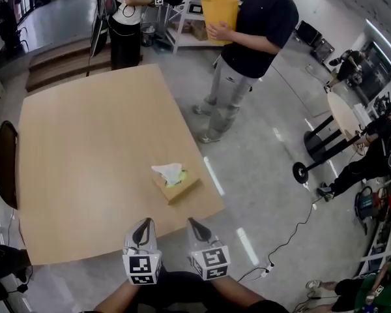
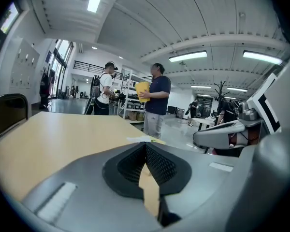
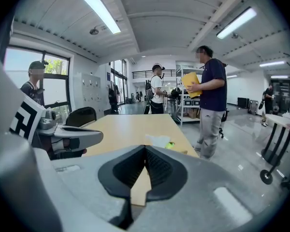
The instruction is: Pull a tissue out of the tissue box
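Jaws pressed together and empty, the left hand-held gripper [image 1: 145, 222] and the right hand-held gripper [image 1: 193, 222] hover side by side at the near edge of the bench [image 1: 85, 149]. Ahead, apart from both, the tissue box [image 1: 179, 186] sits by the bench's right edge, a white tissue [image 1: 169, 171] standing out of its top; the pull looks not yet begun, with reaching, gripping and drawing out all left. Beyond, a person [image 1: 254, 31] stands holding something yellow.

I can read no words or numbers anywhere; the only printed signs are black-and-white square patterns on the marker cubes [image 1: 142, 266] of my left gripper [image 1: 144, 223] and right gripper [image 1: 191, 222].
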{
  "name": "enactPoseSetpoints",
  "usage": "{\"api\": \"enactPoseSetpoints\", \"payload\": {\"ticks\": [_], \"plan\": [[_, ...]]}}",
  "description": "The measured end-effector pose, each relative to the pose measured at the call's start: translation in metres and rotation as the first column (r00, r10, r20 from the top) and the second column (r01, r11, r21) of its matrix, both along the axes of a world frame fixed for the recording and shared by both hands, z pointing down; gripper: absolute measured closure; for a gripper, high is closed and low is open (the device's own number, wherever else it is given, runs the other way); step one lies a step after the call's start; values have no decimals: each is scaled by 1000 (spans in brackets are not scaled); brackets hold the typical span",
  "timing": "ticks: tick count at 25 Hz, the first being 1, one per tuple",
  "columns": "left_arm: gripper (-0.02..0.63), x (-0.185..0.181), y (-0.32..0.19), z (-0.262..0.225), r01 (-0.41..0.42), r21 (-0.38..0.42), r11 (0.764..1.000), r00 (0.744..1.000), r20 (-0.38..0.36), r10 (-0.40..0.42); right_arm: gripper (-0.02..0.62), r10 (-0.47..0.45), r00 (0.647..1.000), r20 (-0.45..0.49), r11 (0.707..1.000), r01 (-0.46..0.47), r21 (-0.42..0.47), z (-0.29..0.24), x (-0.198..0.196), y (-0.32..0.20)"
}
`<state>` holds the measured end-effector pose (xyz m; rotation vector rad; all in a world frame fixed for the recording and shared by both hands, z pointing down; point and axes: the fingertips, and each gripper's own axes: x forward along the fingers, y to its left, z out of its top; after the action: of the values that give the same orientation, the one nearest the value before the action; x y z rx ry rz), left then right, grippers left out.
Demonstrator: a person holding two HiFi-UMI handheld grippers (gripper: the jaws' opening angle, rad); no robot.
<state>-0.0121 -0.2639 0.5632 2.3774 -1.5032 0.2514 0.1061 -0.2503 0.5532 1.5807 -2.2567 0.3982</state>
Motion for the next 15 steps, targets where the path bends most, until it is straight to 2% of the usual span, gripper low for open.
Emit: {"api": "enactPoseSetpoints", "payload": {"ticks": [8,15], "plan": [[588,-15,-60,-20,-40,39,998,999,-26,41,598,16,999,-38,1000,-16,2,-11,-18,-55],[588,-21,-82,-19,-34,23,999,999,-42,35,534,-8,997,-75,999,4,-52,5,-21,-85]]}}
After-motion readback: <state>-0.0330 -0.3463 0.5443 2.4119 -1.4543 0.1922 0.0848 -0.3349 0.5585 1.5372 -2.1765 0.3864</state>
